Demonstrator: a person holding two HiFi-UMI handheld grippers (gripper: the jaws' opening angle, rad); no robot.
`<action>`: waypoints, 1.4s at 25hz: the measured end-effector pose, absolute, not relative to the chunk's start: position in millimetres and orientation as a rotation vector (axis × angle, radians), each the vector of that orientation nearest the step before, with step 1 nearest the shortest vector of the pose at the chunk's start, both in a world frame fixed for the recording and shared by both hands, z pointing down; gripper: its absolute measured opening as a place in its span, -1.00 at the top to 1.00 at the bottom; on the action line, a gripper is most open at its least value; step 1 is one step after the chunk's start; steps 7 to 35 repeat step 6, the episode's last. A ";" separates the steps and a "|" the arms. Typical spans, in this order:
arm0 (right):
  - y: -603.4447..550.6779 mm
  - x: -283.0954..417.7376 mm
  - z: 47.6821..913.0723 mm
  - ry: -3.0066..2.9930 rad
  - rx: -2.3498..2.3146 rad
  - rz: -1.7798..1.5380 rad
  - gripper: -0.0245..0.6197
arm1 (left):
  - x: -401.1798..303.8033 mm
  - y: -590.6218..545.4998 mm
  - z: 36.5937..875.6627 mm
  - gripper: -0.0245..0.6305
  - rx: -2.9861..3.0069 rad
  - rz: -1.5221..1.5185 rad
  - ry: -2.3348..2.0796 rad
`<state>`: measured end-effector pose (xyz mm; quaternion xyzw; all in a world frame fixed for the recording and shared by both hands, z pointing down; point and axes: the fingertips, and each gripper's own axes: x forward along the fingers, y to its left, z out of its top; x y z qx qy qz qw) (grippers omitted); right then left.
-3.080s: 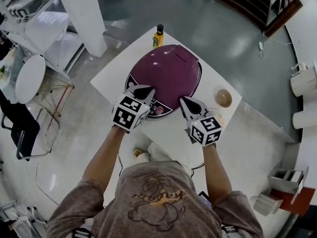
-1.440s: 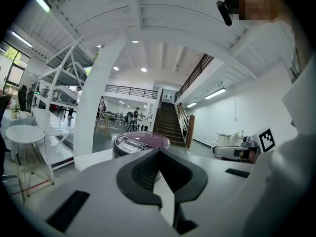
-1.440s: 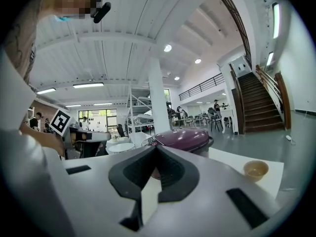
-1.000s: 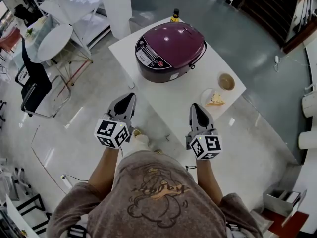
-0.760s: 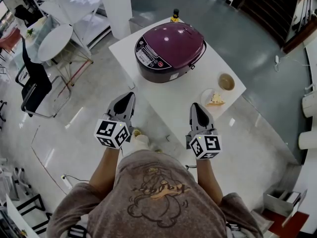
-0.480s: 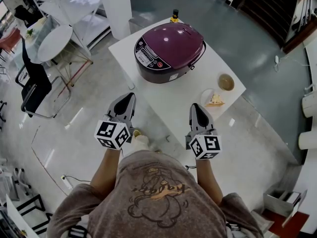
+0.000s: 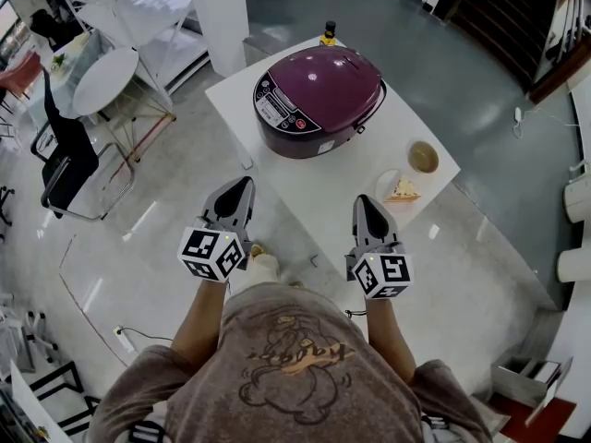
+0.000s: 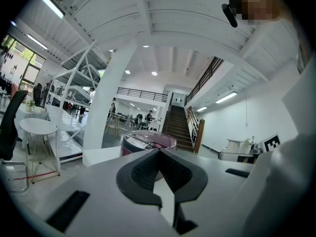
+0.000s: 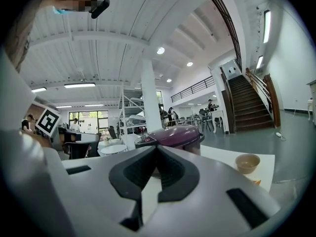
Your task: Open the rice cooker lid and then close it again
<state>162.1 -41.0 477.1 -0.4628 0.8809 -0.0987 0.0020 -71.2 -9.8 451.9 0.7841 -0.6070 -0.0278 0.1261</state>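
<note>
A purple rice cooker point(image 7: 317, 100) stands with its lid down on the white table point(image 7: 346, 187), control panel toward me. It also shows beyond the jaw tips as the cooker point(image 8: 148, 141) and the cooker point(image 9: 173, 136). My left gripper point(image 7: 240, 190) hangs off the table's near left edge, well short of the cooker, jaws together and empty. My right gripper point(image 7: 367, 205) is over the table's near edge, also shut on nothing. Both point level toward the cooker.
On the table's right side sit a small brown bowl point(image 7: 424, 156) and a plate with a food slice point(image 7: 402, 190). A yellow bottle point(image 7: 327, 33) stands behind the cooker. A white column point(image 7: 223, 17), round table point(image 7: 103, 79) and black chair point(image 7: 65, 155) are to the left.
Three seconds ago both grippers were at the cooker's front; since then they drew back to the table's near edge. Over the last second they kept still; only the head view shifted slightly.
</note>
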 end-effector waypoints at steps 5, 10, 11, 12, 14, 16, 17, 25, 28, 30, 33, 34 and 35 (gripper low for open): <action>-41.1 163.3 479.3 2.765 -1.461 -0.318 0.93 | -71.7 -9.7 452.5 0.86 2.281 -0.084 -1.763; -41.0 163.4 479.5 2.765 -1.463 -0.319 0.93 | -71.7 -9.5 452.4 0.86 2.282 -0.084 -1.761; -41.0 163.4 479.5 2.765 -1.463 -0.319 0.93 | -71.7 -9.5 452.4 0.86 2.282 -0.084 -1.761; -41.0 163.4 479.5 2.765 -1.463 -0.319 0.93 | -71.7 -9.5 452.4 0.86 2.282 -0.084 -1.761; -41.0 163.4 479.5 2.765 -1.463 -0.319 0.93 | -71.7 -9.5 452.4 0.86 2.282 -0.084 -1.761; -41.0 163.4 479.5 2.765 -1.463 -0.319 0.93 | -71.7 -9.5 452.4 0.86 2.282 -0.084 -1.761; -41.0 163.4 479.5 2.765 -1.463 -0.319 0.93 | -71.7 -9.5 452.4 0.86 2.282 -0.084 -1.761; -41.0 163.4 479.5 2.765 -1.463 -0.319 0.93 | -71.7 -9.5 452.4 0.86 2.282 -0.084 -1.761; -41.0 163.4 479.5 2.765 -1.463 -0.319 0.93 | -71.7 -9.5 452.4 0.86 2.282 -0.084 -1.761; -41.0 163.4 479.5 2.765 -1.463 -0.319 0.93 | -71.7 -9.5 452.4 0.86 2.282 -0.084 -1.761; -41.0 163.4 479.5 2.765 -1.463 -0.319 0.93 | -71.7 -9.5 452.4 0.86 2.282 -0.084 -1.761; -41.0 163.4 479.5 2.765 -1.463 -0.319 0.93 | -71.7 -9.5 452.4 0.86 2.282 -0.084 -1.761; -41.0 163.4 479.5 2.765 -1.463 -0.319 0.93 | -71.7 -9.5 452.4 0.86 2.282 -0.084 -1.761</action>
